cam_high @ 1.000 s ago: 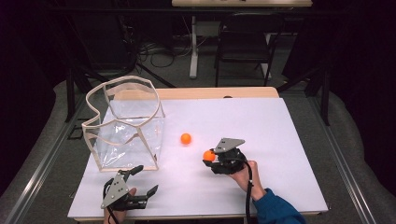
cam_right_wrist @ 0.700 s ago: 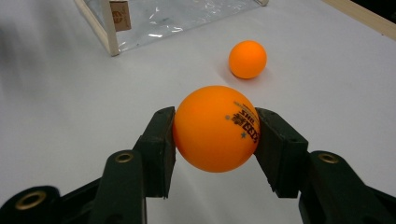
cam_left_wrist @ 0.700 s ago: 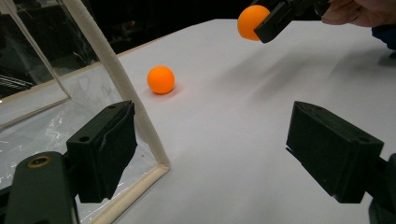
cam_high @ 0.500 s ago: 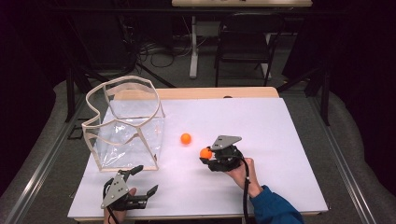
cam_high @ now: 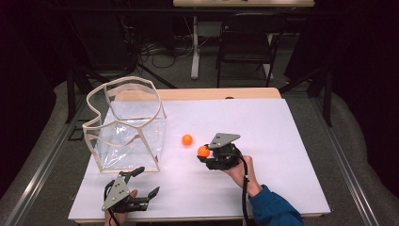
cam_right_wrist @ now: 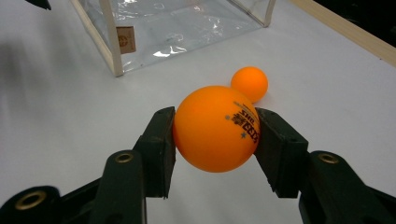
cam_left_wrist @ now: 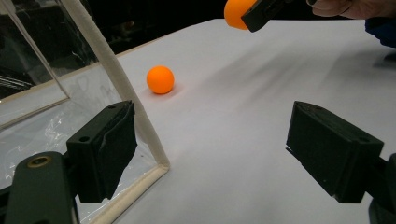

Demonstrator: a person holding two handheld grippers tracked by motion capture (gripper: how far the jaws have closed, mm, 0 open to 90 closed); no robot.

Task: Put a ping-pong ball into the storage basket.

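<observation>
The right hand-held gripper (cam_high: 207,154) is hovering just above the white counter (cam_high: 282,141), its jaws clamping one orange ball (cam_right_wrist: 215,128). The left hand-held gripper (cam_high: 141,183) is resting nearer the front edge, jaws gaping wide and empty. Its hand is cut off by the frame edge. A second orange ball (cam_high: 187,139) is lying just beyond the held one, and a clear plastic bin (cam_high: 127,127) is standing farther left.

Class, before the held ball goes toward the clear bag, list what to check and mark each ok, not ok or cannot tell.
1. Right gripper jaws clamp the held ball on both sides: ok.
2. Held ball lifted off the table: ok.
3. Clear bag upright, top open: ok.
4. Loose ball lies between the held ball and the bag: not ok.
5. Left gripper open, beside the bag, holding nothing: ok.
</observation>
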